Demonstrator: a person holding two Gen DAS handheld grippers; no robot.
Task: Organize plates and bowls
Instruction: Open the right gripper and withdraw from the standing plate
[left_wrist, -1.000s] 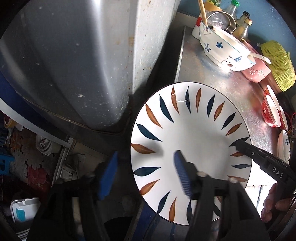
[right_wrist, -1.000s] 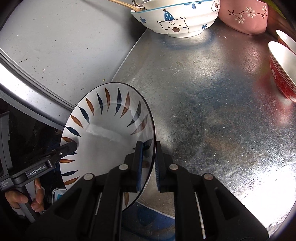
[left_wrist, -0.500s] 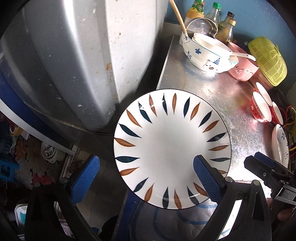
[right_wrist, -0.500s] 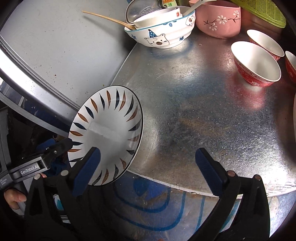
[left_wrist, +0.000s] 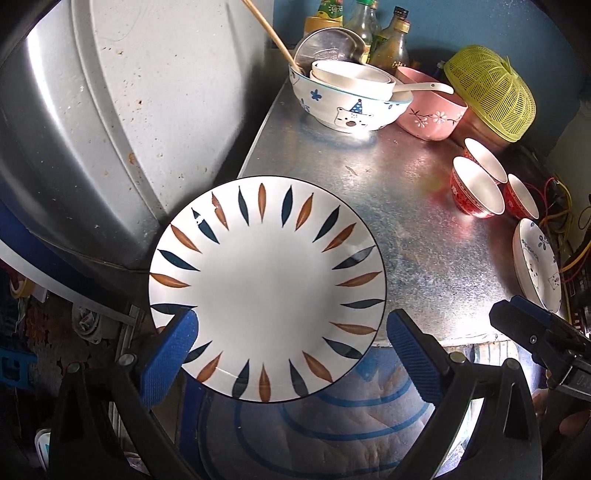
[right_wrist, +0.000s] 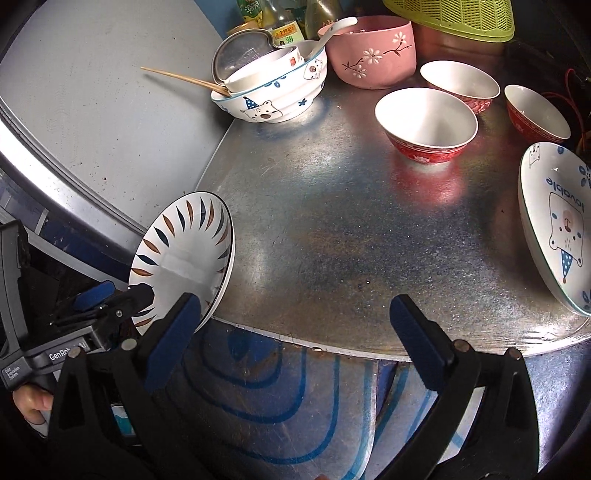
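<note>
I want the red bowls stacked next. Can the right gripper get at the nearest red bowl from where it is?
Probably yes: the right gripper is open, and bare metal counter lies between it and the nearest red bowl.

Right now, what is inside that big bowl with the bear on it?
The bear bowl holds a smaller white bowl, a white spoon and chopsticks. Anything underneath them is hidden.

Galvanised metal tabletop (right_wrist: 332, 236), ahead of both grippers. Items carried:
- leaf-pattern plate (left_wrist: 266, 288), near-left corner, overhanging the edge, just ahead of the left gripper;
- bear bowl (right_wrist: 273, 99) w/ smaller bowls nested, far left;
- pink flower bowl (right_wrist: 369, 55), beside it;
- 3 red bowls (right_wrist: 424, 125), far right;
- bear plate (right_wrist: 557, 225), right edge;
- yellow basket (left_wrist: 491, 92), far right corner.
</note>
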